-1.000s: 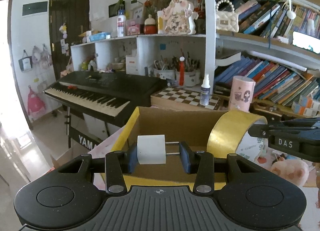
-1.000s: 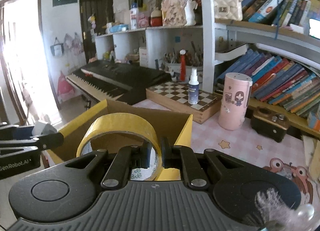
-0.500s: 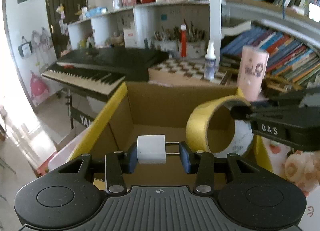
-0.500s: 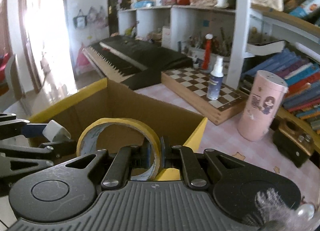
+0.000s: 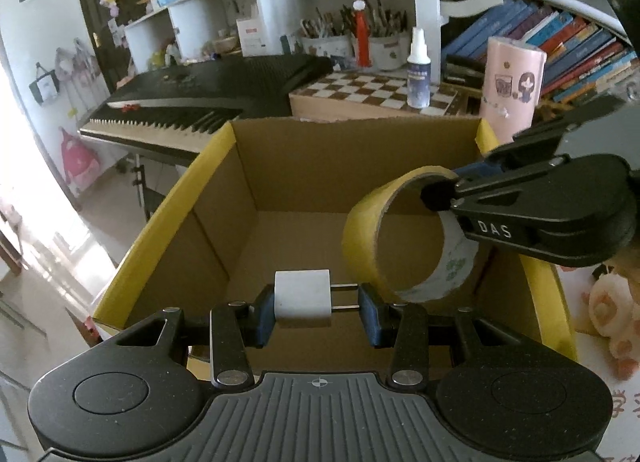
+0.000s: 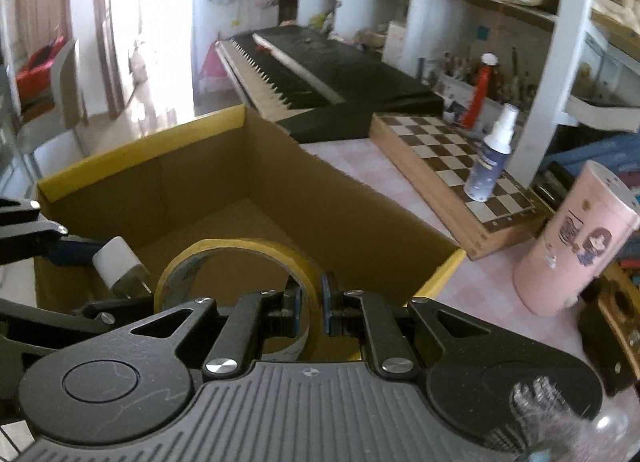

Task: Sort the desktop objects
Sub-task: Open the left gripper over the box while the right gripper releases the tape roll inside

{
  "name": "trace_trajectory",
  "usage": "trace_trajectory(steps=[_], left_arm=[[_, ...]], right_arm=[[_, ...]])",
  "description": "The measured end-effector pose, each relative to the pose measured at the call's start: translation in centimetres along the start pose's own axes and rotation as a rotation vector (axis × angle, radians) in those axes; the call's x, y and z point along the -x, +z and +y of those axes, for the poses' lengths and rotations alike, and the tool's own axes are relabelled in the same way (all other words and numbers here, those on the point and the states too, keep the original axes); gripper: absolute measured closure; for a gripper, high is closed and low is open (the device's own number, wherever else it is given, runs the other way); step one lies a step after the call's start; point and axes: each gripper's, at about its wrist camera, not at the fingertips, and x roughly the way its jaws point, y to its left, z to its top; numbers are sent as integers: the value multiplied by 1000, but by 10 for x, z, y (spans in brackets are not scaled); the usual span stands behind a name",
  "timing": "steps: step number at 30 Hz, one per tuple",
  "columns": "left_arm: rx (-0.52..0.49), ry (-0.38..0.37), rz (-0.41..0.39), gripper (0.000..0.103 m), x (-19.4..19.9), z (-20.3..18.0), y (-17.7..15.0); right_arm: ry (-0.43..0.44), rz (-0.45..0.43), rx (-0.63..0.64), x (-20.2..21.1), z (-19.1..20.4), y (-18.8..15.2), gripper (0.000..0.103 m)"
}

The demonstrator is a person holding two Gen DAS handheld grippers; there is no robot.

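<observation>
Your left gripper (image 5: 316,298) pinches the white cube-shaped plug adapter (image 5: 303,297), your right gripper (image 6: 310,309) clamps the yellow tape roll's (image 6: 236,258) wall; both hang over the open cardboard box (image 5: 320,166), ready to drop inside.

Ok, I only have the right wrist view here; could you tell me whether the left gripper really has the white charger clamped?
Observer: Yes. The left gripper is closed on the charger, one pad against its body and the other against its two metal pins.
Operator: Thank you. Where is it relative to the box?
Observer: Above the open box, with bare cardboard floor showing beyond it.
Operator: And how does my tape look from there?
Observer: The tape hangs from the right gripper near the box's right wall, its open ring facing the left camera.
</observation>
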Motion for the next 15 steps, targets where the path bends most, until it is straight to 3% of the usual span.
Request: trace_trajectory(steps=[4,10,15], left_arm=[[-10,15,11,62,-3,-2,0],[-13,26,19,62,-6,-5,0],[-23,35,11,60,-4,-6,-1]], right_arm=[[21,30,18,-11,-2,3,93],[-18,49,78,-20,-3,7,90],[-28,56,119,-27,-1,9,79]])
